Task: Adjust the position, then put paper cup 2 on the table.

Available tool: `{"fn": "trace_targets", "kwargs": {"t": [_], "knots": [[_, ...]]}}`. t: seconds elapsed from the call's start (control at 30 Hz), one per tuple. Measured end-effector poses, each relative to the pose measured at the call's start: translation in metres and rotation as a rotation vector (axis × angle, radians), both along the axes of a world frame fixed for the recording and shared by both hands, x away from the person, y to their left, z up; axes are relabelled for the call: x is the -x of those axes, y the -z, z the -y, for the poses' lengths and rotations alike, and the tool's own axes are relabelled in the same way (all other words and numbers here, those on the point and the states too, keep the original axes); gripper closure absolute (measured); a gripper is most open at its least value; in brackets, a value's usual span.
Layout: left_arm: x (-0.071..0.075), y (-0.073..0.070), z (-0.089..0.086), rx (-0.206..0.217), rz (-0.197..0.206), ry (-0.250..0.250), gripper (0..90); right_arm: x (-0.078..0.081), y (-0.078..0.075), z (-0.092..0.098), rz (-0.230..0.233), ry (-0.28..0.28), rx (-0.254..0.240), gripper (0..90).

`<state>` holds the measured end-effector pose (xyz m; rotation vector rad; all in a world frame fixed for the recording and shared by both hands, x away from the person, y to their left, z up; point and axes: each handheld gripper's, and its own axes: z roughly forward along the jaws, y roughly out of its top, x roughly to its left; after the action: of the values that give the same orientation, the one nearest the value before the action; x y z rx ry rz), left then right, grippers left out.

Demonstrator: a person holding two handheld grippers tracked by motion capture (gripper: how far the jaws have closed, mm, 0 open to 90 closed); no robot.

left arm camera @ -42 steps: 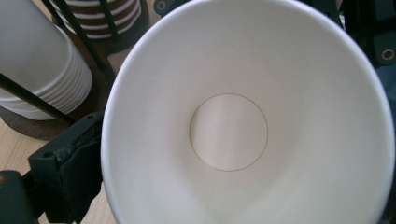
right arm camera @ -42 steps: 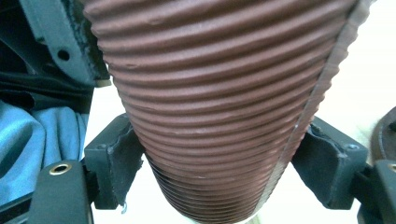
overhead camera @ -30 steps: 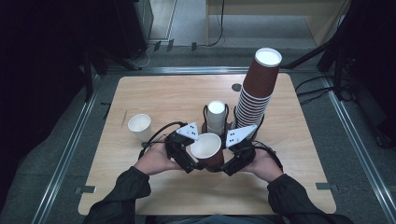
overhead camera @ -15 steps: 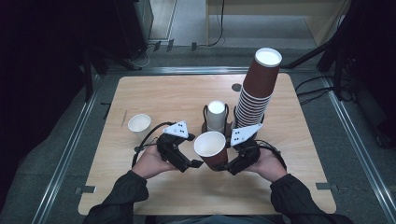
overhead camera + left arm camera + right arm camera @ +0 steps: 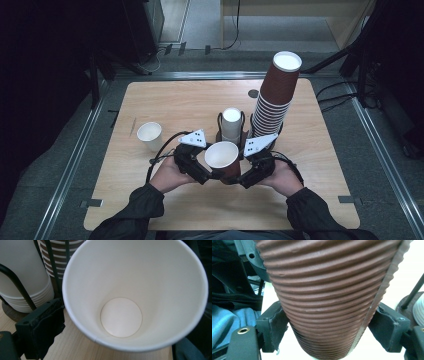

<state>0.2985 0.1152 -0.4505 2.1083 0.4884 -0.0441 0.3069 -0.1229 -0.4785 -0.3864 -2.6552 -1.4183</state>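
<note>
The brown paper cup with ridged sides (image 5: 329,297) feels bumpy outside, and inside it is smooth, white and matt (image 5: 135,290). The black jaw pads (image 5: 274,325) at 3 and 9 o'clock of it look like rough, frayed cloth or tape. The pale wooden table top (image 5: 165,100) is smooth with fine grain.

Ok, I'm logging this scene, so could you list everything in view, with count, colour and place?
held cup: one, brown ribbed outside, white inside, near middle, between both grippers
white cup: one, upright, table's left
brown stack: one tall stack, brown with white rims, in a wire holder, right of centre
white stack: one short stack, in a wire holder, centre
table: one, light wood
disc: one, dark, on the table behind the stacks
left gripper: black, at the held cup's left
right gripper: black, jaws against the held cup's sides
hands: two, dark sleeves, near edge
</note>
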Motion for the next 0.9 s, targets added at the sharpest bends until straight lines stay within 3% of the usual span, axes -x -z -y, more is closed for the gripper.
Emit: {"fn": "trace_targets", "kwargs": {"t": [0.13, 0.4, 0.47, 0.57, 0.63, 0.73, 0.9], "knots": [[-0.001, 0.000, 0.002, 0.028, -0.007, 0.004, 0.0, 0.000, 0.002, -0.003, 0.005, -0.006, 0.006, 20.8], [-0.001, 0.002, 0.008, 0.025, -0.006, -0.003, 0.0, 0.001, 0.004, -0.009, 0.003, -0.013, 0.011, 20.8], [-0.002, 0.002, 0.007, 0.044, -0.015, -0.005, 0.1, 0.001, 0.006, -0.011, 0.016, -0.017, 0.021, 20.8], [0.000, 0.001, 0.006, 0.051, 0.002, -0.011, 5.7, 0.001, 0.006, -0.012, 0.008, -0.014, 0.024, 20.9], [0.001, 0.000, 0.006, 0.052, 0.007, -0.012, 7.1, 0.001, 0.005, -0.011, 0.015, -0.016, 0.016, 21.0], [0.000, 0.000, 0.006, 0.021, -0.005, -0.002, 9.8, 0.001, 0.006, -0.011, 0.020, -0.018, 0.030, 21.2], [-0.002, -0.001, 0.003, 0.030, -0.015, -0.006, 12.9, 0.001, 0.006, -0.012, 0.002, -0.007, 0.031, 21.2]]}}
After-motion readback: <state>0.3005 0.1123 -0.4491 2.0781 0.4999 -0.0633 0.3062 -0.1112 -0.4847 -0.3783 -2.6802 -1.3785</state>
